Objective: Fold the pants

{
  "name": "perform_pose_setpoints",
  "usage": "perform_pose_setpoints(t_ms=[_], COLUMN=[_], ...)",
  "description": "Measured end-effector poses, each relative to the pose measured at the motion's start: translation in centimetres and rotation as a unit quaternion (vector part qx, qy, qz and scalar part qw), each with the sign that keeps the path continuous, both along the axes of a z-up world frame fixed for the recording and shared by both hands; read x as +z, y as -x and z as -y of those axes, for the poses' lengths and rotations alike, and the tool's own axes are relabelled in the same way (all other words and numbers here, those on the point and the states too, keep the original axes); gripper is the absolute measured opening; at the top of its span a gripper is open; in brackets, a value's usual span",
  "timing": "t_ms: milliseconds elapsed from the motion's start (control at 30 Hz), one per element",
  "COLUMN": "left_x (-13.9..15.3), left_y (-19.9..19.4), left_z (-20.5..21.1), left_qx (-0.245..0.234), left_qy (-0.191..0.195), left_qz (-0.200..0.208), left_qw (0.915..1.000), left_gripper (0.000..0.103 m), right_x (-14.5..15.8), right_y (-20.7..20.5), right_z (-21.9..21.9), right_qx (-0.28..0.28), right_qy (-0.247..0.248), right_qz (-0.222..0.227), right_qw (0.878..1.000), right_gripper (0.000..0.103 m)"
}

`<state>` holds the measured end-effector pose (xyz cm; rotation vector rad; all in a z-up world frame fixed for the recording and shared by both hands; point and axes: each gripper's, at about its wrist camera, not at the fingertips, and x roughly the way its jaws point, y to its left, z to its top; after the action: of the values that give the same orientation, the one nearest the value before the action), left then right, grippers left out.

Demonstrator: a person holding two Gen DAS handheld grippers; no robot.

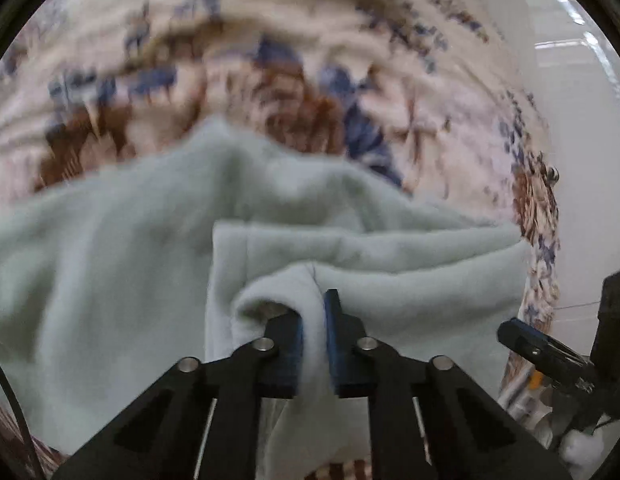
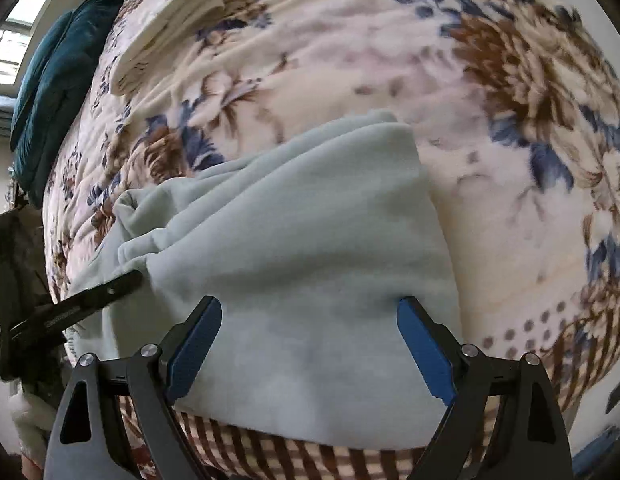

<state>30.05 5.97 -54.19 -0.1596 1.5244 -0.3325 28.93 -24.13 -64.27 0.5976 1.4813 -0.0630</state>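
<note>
A floral blanket (image 2: 350,60) is covering the bed; the pale green pants (image 2: 293,240) are lying on it. My left tongs (image 1: 314,320) are pinching a fold of them; my right tongs (image 2: 310,320) are standing wide above them. A teal cushion (image 2: 57,80) and a folded cream cloth (image 2: 169,20) are lying beyond.

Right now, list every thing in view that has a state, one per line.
Left tool: shut on a pinched fold of the pants.
Right tool: open, fingers either side of the cloth.
Pants: pale green, partly folded, rumpled, on the bed.
Floral blanket: spread out, wrinkled.
Teal pillow: at the bed's edge.
</note>
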Motion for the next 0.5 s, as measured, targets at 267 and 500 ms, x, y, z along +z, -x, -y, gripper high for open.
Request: perform_pose_setpoints(t_ms=[267,500], left_x=[4.6,-3.0], left_y=[-1.8,-2.2], left_z=[-1.9,-4.2], left_qx=[0.038,0.053], left_qy=[0.0,-0.017], left_qz=[0.089,-0.026], left_qw=[0.9953,0.9981], left_gripper=[0.006,0.021], right_x=[-1.1,0.0], right_y=[-0.4,-0.8], right_z=[1.3,1.3], right_qx=[-0.018,-0.02], right_qy=[-0.007,-0.017], right_qz=[-0.001,-0.008], right_qw=[1.0,1.0], right_gripper=[0.091,0.091])
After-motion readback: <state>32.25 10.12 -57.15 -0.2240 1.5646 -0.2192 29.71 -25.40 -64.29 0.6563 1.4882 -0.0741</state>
